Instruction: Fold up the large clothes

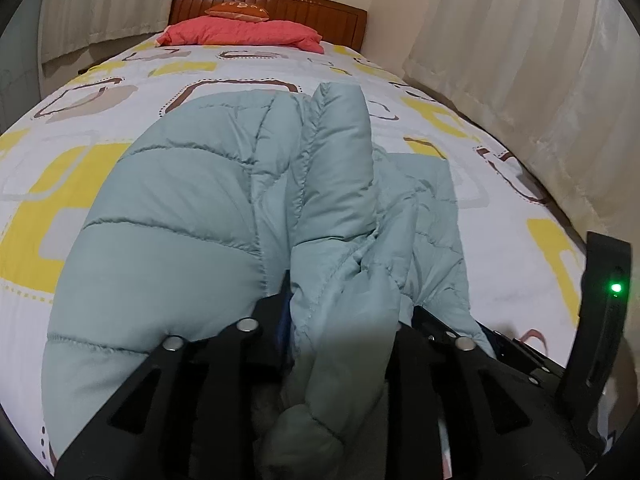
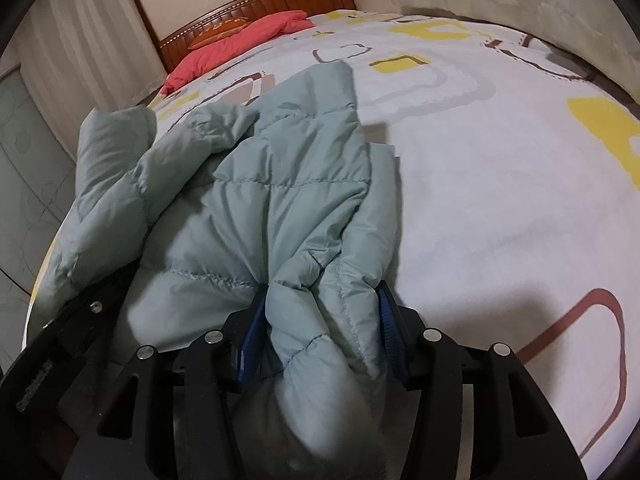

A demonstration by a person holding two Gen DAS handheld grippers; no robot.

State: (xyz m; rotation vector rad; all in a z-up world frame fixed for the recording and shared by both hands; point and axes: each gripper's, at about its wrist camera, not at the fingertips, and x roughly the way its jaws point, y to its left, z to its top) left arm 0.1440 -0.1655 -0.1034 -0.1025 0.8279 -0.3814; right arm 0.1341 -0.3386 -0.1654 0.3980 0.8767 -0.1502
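Right now I am working over the bed (image 1: 100, 120), a broad white cover printed with yellow and brown rounded squares, running away to a wooden headboard (image 1: 304, 4) and a coral pillow (image 1: 240, 34) at the far end, with pale curtains (image 1: 520, 60) along the right. Across the near part of it lies the down jacket (image 1: 180, 200), pale grey-green, quilted in puffy stitched bands, slick-looking and bulky, heaped in loose ridges rather than flat. One sleeve (image 1: 340, 140) rises towards the far side in the left view. My left gripper (image 1: 344, 320) is clenched on a bunched ridge of jacket that fills the space between its fingers. My right gripper (image 2: 320, 320) likewise clamps a thick wad of fabric between its blue ribbed pads (image 2: 252, 328), near the jacket's right edge. I judge the risks to come from the material: the shell looks slippery and the filling springy, so a fast pull could let the wad squeeze out of either grip. Each gripper seems to have caught several layers, which could drag hidden parts along and leave the fold lumpy. If I move the two unevenly, the jacket may twist, and the loose sleeve could get trapped underneath.
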